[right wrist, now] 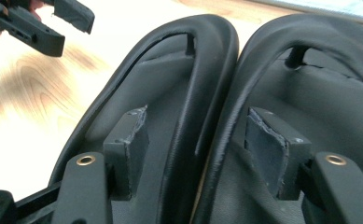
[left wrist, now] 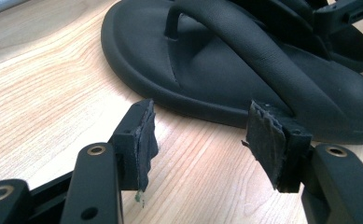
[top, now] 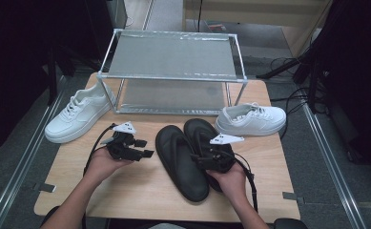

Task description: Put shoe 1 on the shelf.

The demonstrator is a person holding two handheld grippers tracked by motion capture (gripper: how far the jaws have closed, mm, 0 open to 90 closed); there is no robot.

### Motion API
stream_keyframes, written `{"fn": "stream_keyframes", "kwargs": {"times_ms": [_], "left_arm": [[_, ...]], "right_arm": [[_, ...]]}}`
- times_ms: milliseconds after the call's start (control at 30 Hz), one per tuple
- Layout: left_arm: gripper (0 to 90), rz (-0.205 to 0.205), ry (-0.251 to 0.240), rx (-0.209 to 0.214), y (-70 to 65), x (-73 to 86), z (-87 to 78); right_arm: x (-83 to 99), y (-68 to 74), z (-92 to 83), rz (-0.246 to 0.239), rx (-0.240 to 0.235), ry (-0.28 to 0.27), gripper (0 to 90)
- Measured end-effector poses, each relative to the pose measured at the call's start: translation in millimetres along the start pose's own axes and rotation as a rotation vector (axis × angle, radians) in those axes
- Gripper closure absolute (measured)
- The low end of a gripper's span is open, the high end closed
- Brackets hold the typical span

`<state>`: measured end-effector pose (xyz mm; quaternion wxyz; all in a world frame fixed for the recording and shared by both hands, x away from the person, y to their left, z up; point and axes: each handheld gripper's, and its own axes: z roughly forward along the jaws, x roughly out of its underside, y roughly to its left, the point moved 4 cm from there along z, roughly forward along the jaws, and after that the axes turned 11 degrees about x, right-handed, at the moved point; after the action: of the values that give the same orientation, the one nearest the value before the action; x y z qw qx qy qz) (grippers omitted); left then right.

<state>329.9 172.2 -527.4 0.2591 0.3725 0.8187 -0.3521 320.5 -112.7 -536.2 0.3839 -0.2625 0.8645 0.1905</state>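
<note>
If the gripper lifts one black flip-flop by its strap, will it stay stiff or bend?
The black flip-flop looks like thick moulded foam, so probably light and only slightly bendy. Its strap is rounded and smooth, so it may slip between the pads. Hanging from the strap, the heel would likely droop.

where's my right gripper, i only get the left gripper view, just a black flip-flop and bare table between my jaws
Observer: The right gripper hangs over the two black flip-flops, jaws open astride their touching inner rims.
Operator: anything pinched in it
Observer: No, its pads stand clear of the rims.
Operator: what else is on the table
Observer: A white sneaker at the left edge, another right of the flip-flops, and a two-tier metal rack at the back.
</note>
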Motion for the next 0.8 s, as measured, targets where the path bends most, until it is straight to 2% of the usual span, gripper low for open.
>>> {"fn": "stream_keyframes", "kwargs": {"times_ms": [267, 400, 500, 800], "left_arm": [[42.1, 0.001, -0.001, -0.005, 1.2, 0.2, -0.8], [42.0, -0.002, -0.006, -0.005, 2.4, 0.1, -1.7], [41.8, -0.001, -0.007, -0.008, 3.3, 0.1, -2.8], [41.5, -0.001, -0.01, -0.006, 4.1, 0.3, -4.0]], "right_arm": [[4.2, 4.5, 10.7, -0.022, 0.033, 0.018, 42.7], [5.8, 6.0, 12.6, -0.047, 0.078, 0.01, 48.8], [7.5, 5.9, 14.6, -0.045, 0.089, 0.006, 53.3], [7.1, 6.9, 14.1, -0.044, 0.103, 0.008, 58.7]]}}
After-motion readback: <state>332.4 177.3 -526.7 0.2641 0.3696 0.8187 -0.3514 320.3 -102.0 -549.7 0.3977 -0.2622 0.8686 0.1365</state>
